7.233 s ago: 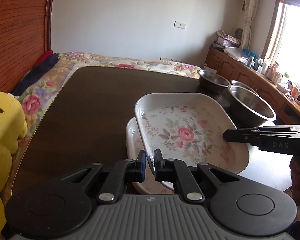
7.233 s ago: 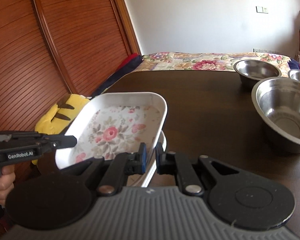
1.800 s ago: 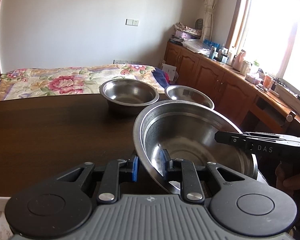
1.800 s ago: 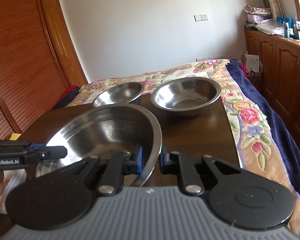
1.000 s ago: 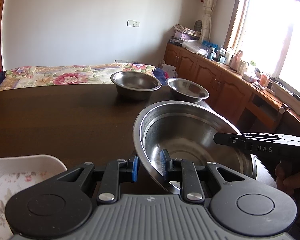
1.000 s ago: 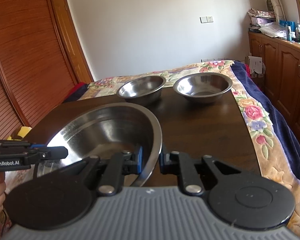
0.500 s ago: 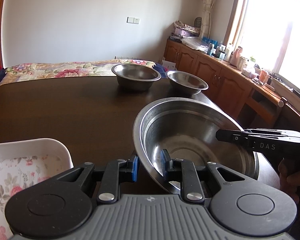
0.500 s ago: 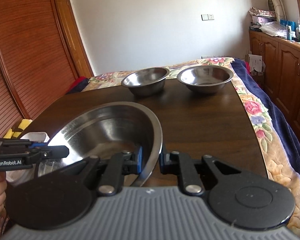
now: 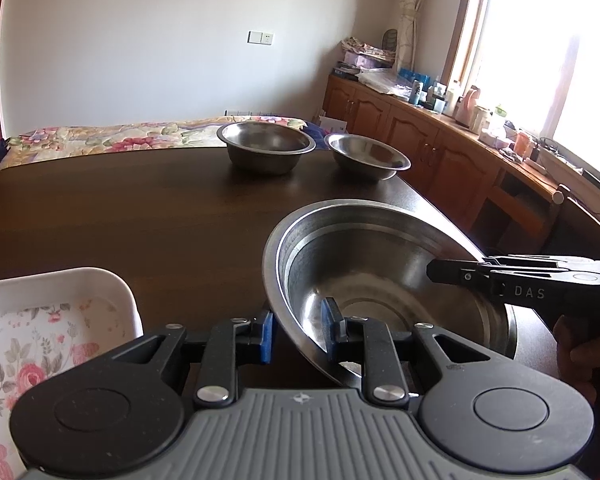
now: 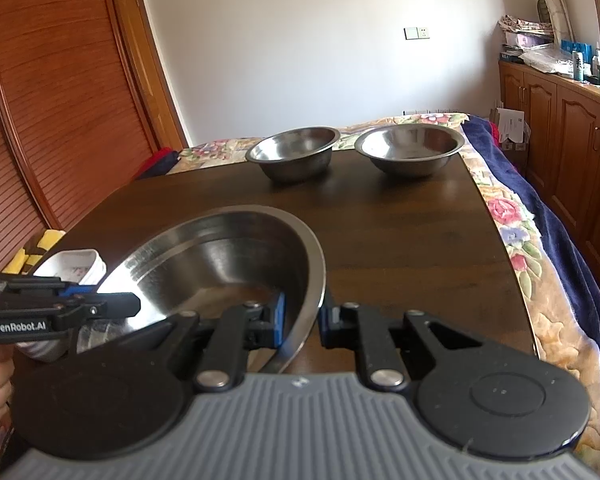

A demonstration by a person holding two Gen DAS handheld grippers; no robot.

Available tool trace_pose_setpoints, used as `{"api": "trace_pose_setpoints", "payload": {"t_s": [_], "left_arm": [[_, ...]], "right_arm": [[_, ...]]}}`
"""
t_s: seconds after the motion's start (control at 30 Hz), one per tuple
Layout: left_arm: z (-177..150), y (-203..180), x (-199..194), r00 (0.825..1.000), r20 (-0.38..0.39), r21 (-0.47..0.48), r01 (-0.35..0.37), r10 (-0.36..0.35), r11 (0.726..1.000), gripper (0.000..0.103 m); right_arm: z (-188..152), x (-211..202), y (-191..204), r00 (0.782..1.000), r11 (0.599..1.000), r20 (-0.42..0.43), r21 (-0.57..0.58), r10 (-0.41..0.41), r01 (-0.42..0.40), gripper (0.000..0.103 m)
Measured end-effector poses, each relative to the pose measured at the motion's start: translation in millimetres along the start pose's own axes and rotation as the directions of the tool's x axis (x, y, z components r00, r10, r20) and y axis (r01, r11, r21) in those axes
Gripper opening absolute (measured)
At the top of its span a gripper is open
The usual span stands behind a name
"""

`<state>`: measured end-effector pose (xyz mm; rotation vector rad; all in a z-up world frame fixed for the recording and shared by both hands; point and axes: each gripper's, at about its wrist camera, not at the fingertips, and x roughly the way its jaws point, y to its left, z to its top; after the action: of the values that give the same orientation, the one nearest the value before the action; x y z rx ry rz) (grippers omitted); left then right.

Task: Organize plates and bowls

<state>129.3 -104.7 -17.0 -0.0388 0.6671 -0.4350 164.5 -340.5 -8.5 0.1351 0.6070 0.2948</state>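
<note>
At the far left we see the plate (image 9: 40, 320), white with a pink rose print and a raised, rounded rim, lying on the dark wood table (image 9: 140, 208) close to its near edge. Right of it, our left gripper (image 9: 298, 330) has its blue-padded jaws closed narrow on the near-left rim of the big bowl (image 9: 380, 272). That bowl is polished steel, round and deep, with a stepped ring inside. It sits between our two grippers, tilted in both views, at the table's near right part. Our right gripper (image 10: 302, 320) clamps the bowl's opposite rim, its jaws likewise pinched on the thin metal edge.

A broad stretch of smooth, bare tabletop runs from the big bowl to the far edge. There two smaller steel bowls stand upright, apart from each other: the left bowl (image 9: 266, 152), straighter-walled, and the right bowl (image 9: 366, 156), flared, near the table's right corner. Beyond the right edge lies a flowered bedspread (image 10: 512, 216).
</note>
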Motion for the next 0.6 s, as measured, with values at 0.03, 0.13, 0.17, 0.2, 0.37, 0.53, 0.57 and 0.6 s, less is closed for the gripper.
{"api": "trace_pose_setpoints", "payload": {"t_s": [0.03, 0.13, 0.17, 0.2, 0.37, 0.53, 0.57, 0.6], "left_arm": [[0.1, -0.2, 0.3, 1.000, 0.000, 0.002, 0.000, 0.000, 1.000, 0.025], [0.1, 0.1, -0.8, 1.000, 0.000, 0.002, -0.001, 0.001, 1.000, 0.026], [0.3, 0.7, -0.8, 1.000, 0.001, 0.004, -0.005, 0.005, 1.000, 0.028], [0.5, 1.2, -0.8, 1.000, 0.003, 0.005, -0.008, 0.008, 1.000, 0.029], [6.6, 9.7, -4.2, 0.999, 0.015, -0.004, -0.029, 0.029, 1.000, 0.047], [24.6, 22.1, -12.8, 0.997, 0.055, -0.005, -0.061, 0.062, 0.998, 0.050], [29.6, 24.6, -13.8, 0.996, 0.063, -0.004, -0.068, 0.068, 0.998, 0.051], [34.5, 26.8, -14.5, 0.994, 0.071, -0.004, -0.077, 0.077, 0.997, 0.052]], "right_arm": [[-0.6, 0.6, -0.1, 1.000, 1.000, -0.001, 0.000, 0.000, 0.000, 0.019], [-1.9, 1.9, -0.7, 1.000, 1.000, 0.000, -0.004, -0.001, 0.001, 0.019], [-2.0, 1.9, -0.8, 1.000, 1.000, 0.001, -0.006, -0.001, 0.001, 0.019], [-1.8, 2.0, -0.8, 1.000, 1.000, 0.001, -0.005, -0.001, 0.001, 0.019], [0.4, -0.4, -4.9, 1.000, 1.000, 0.012, 0.008, -0.004, 0.003, 0.030], [13.1, -10.2, -14.8, 0.999, 1.000, 0.045, 0.006, -0.020, 0.020, 0.038], [16.7, -11.9, -16.8, 0.998, 1.000, 0.053, 0.000, -0.027, 0.027, 0.038], [20.7, -13.5, -18.7, 0.998, 0.999, 0.060, -0.006, -0.032, 0.033, 0.038]]}}
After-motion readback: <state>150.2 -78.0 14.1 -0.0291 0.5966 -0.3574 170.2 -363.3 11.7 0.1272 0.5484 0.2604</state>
